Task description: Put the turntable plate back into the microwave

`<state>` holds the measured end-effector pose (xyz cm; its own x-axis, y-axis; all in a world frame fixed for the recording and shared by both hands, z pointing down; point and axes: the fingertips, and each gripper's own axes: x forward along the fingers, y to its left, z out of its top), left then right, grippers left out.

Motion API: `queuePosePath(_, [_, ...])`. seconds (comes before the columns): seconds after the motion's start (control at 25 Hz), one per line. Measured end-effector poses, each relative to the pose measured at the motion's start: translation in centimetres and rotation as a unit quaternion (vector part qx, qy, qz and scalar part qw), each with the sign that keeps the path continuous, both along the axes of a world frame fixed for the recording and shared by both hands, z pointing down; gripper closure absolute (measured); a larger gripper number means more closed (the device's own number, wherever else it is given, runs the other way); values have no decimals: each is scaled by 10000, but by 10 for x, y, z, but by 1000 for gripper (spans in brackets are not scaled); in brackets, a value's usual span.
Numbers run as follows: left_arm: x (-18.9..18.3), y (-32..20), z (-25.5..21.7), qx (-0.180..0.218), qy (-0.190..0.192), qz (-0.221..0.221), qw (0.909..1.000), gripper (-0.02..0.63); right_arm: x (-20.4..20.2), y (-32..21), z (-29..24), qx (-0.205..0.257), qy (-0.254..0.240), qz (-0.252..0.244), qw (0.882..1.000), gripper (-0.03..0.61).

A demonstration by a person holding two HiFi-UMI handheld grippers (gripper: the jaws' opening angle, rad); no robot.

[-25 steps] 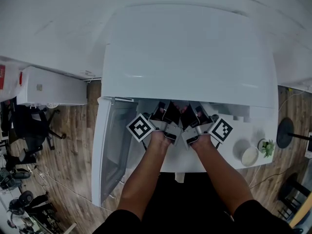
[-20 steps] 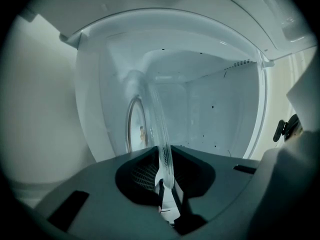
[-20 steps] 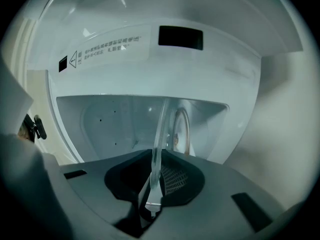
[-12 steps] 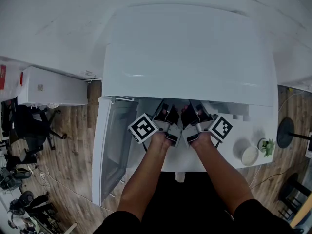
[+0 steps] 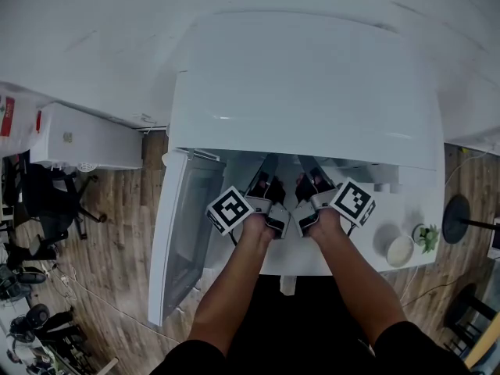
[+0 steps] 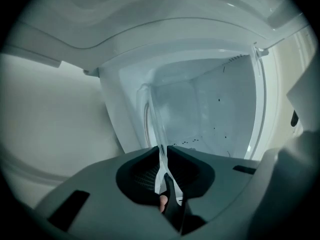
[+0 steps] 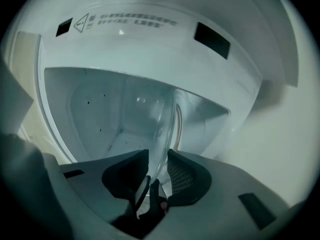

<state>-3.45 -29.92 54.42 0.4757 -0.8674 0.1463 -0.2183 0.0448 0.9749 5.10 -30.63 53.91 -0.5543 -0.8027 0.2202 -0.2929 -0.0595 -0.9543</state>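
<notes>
The clear glass turntable plate [image 6: 152,115] stands on edge between my two grippers at the mouth of the white microwave [image 5: 305,92]. My left gripper [image 6: 162,151] has the plate's rim between its pads, and its jaws are closing onto it. On the other side, my right gripper [image 7: 159,156] is shut on the opposite rim of the plate [image 7: 152,119]. In the head view the left gripper [image 5: 266,184] and the right gripper [image 5: 306,182] reach side by side under the microwave's front edge. Beyond the glass lies the empty cavity [image 6: 215,109].
The microwave door [image 5: 183,233] hangs open at the left. On the white counter at the right stand a small white bowl [image 5: 400,250] and a little plant [image 5: 427,237]. A white cabinet [image 5: 86,139] and office chairs stand on the wooden floor at the left.
Both hands have shifted slightly and rolled a little, the left one sinking a bit. The plate stays between the two grippers at the microwave's opening.
</notes>
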Motion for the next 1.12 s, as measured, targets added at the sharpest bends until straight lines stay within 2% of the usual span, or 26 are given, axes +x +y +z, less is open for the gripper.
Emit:
queuePosePath(0.12, [0, 1, 3, -60, -53, -6, 10000, 552, 4, 7, 4, -149, 455, -151, 9987, 458])
queuePosePath(0.16, [0, 1, 3, -79, -58, -38, 9999, 554, 7, 11, 7, -232, 513, -141, 9983, 487])
queuePosePath(0.32, [-1, 0, 3, -79, -318, -42, 9995, 549, 14, 20, 8, -386, 450, -161, 9981, 529])
queuePosePath(0.36, [-1, 1, 4, -96, -453, -17, 9989, 545, 15, 23, 6, -321, 497, -196, 9981, 562])
queuePosePath(0.44, [-2, 5, 4, -161, -634, -12, 9979, 537, 17, 27, 2, -129, 694, -270, 9971, 562])
queuePosePath(0.68, [-11, 24, 7, -152, -643, -177, 9977, 515, 13, 35, -12, 509, 1366, -600, 9875, 561])
queuePosePath(0.8, [-12, 35, 2, -64, -792, -105, 9968, 520, 10, 41, -26, 918, 1676, -737, 9788, 561])
queuePosePath(0.92, [-11, 49, -10, 158, -1169, 115, 9929, 552, 5, 52, -40, 1279, 1995, -897, 9674, 561])
queuePosePath(1.12, [-5, 70, -39, 757, -1965, 574, 9759, 572, 1, 73, -68, 1768, 2449, -1056, 9474, 561])
